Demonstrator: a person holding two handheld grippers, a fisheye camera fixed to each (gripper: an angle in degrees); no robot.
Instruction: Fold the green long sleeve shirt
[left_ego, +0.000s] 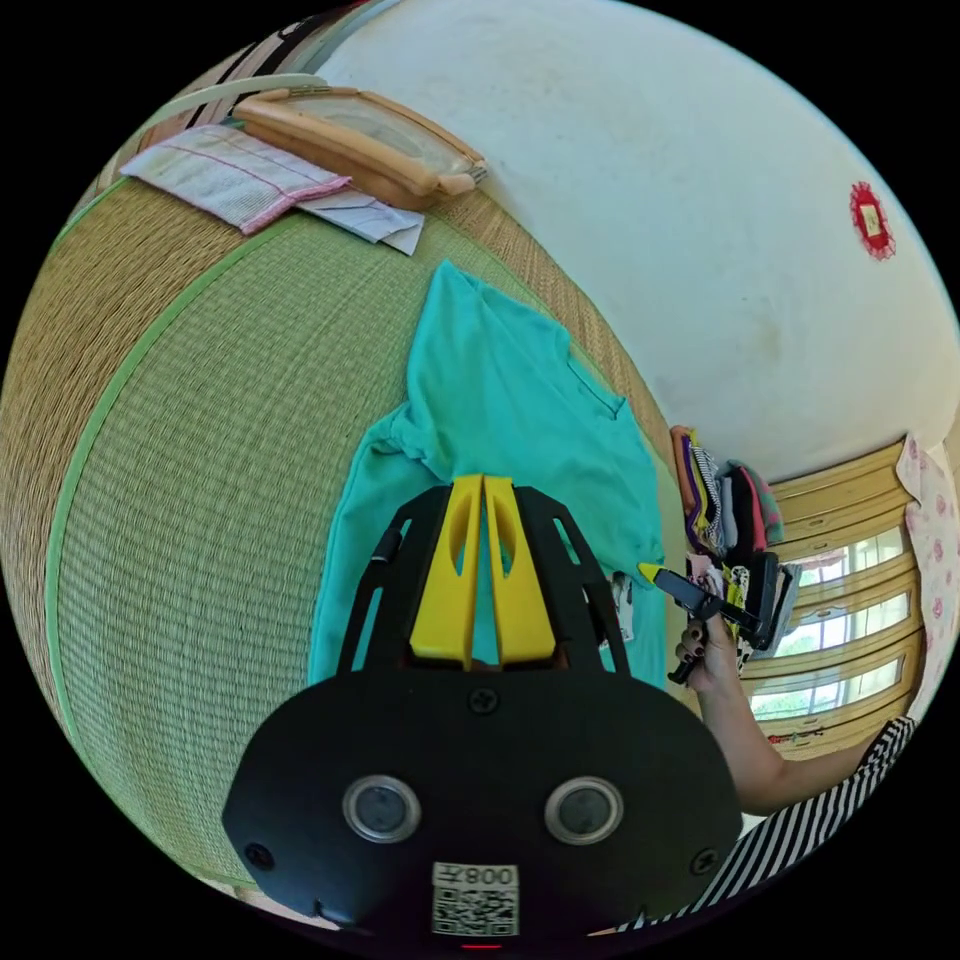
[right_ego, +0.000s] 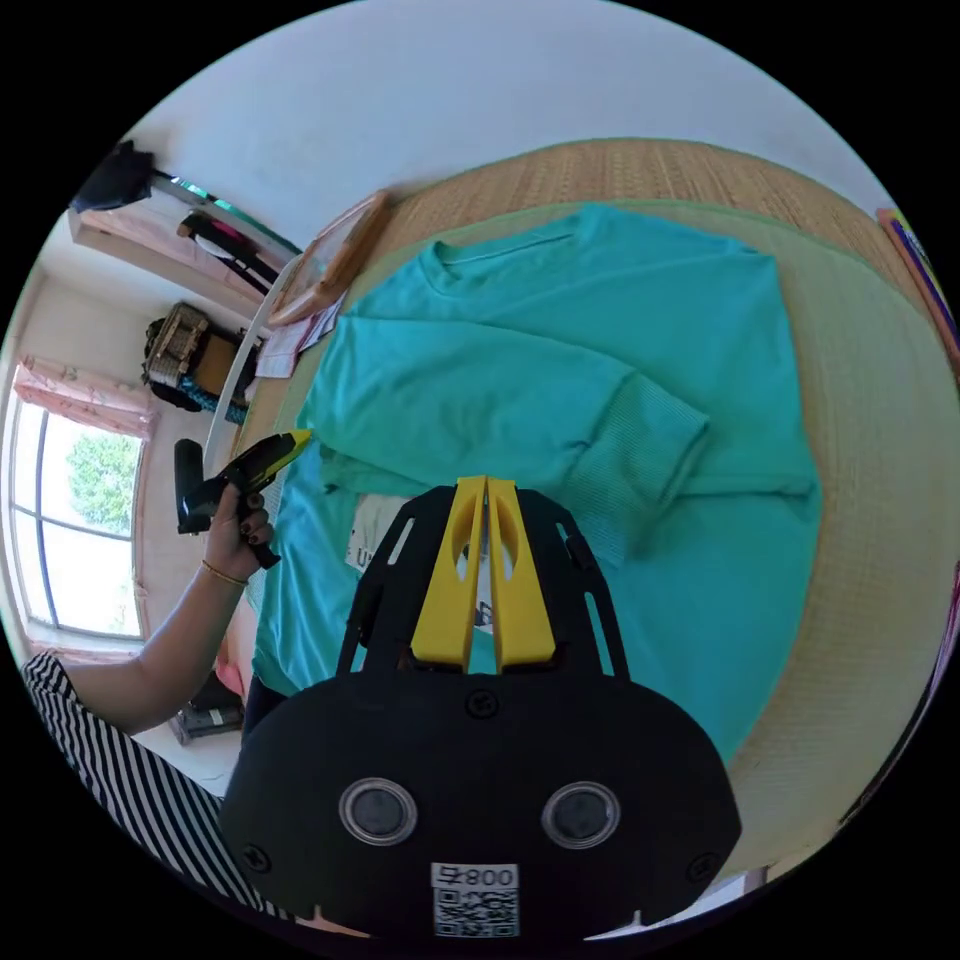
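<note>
Both grippers hang above the shirt (right_ego: 640, 330) with their yellow jaws drawn together and nothing between them: the left gripper (left_ego: 484, 490) has its tips over the sleeve side of the cloth, and the right gripper (right_ego: 486, 492) hovers over the lower body near a pale printed patch (right_ego: 372, 535). Each also appears in the other's view, held in a hand (left_ego: 706, 650), the right one at the shirt's far edge, the left one off the edge by the sleeve fold; there too the jaws look closed and empty. The shirt lies spread on a woven mat (left_ego: 200, 460), collar toward the wall (left_ego: 680, 200), with one long sleeve already laid across the chest so its ribbed cuff (right_ego: 650, 440) rests near the middle. That placing narrows the body for the next fold, and the flat mat keeps the layers from sliding. I judge the fold to be partly done; the other sleeve seems to be tucked or hidden, and I cannot tell where it lies. Holding the tools closed and clear of the cloth suits a pause to pick the next grip. Beyond the shirt, folded cloths (left_ego: 235, 175) and a wooden tray (left_ego: 360, 140) sit at the mat's far end, and a stack of clothes (left_ego: 720, 500) stands by the window (left_ego: 830, 620).
</note>
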